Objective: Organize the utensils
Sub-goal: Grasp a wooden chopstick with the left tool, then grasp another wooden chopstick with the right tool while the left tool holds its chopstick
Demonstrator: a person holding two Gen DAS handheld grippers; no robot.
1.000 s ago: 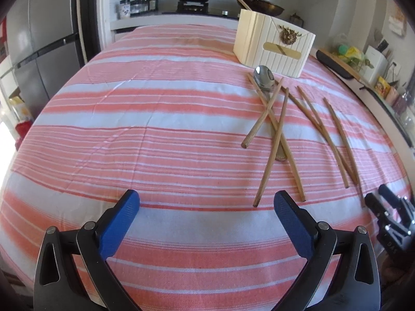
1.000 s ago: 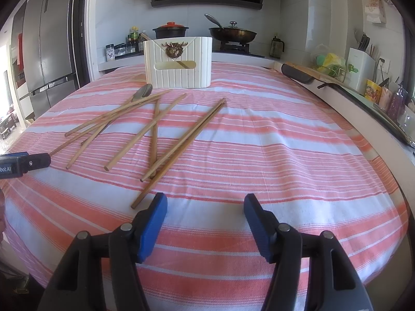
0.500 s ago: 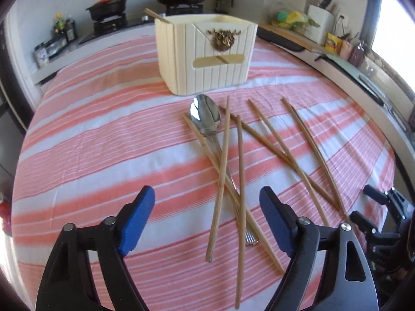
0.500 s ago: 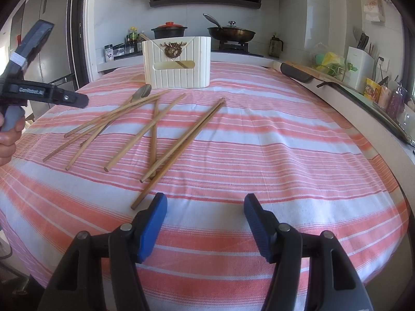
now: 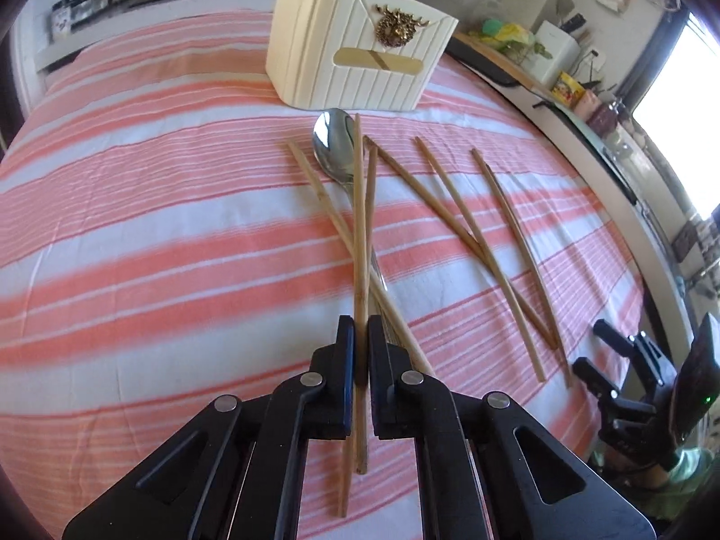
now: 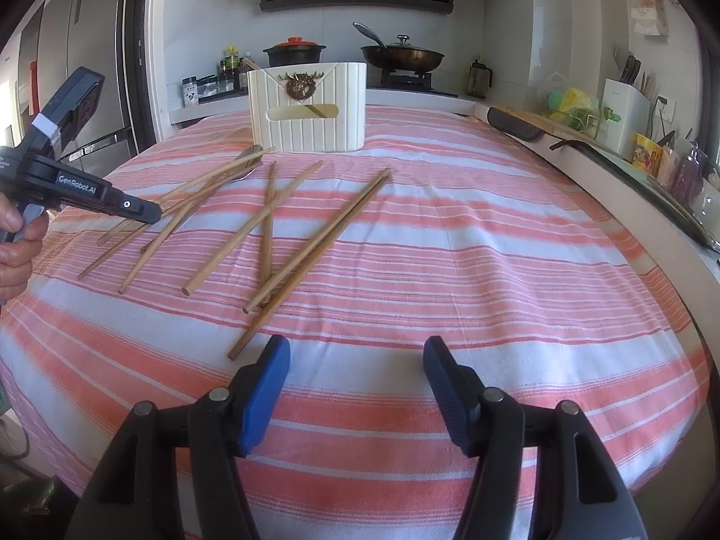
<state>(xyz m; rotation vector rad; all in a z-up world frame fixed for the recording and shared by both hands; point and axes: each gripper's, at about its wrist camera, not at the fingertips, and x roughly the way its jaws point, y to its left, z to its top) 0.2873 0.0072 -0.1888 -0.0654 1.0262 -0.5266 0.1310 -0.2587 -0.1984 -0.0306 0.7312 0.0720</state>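
Our left tongs [image 5: 360, 351] pinch 1 chopstick [image 5: 358, 243] lying across the spoon [image 5: 334, 144] on the bench [image 5: 135, 225]; right tongs [image 6: 355, 378] are spread. Lifting could drag neighbouring sticks or the spoon along.

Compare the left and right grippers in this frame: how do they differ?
The left gripper is shut on a chopstick; the right gripper is open and holds nothing. The left is over the chopstick pile; the right is over bare tablecloth. Both point toward the holder.
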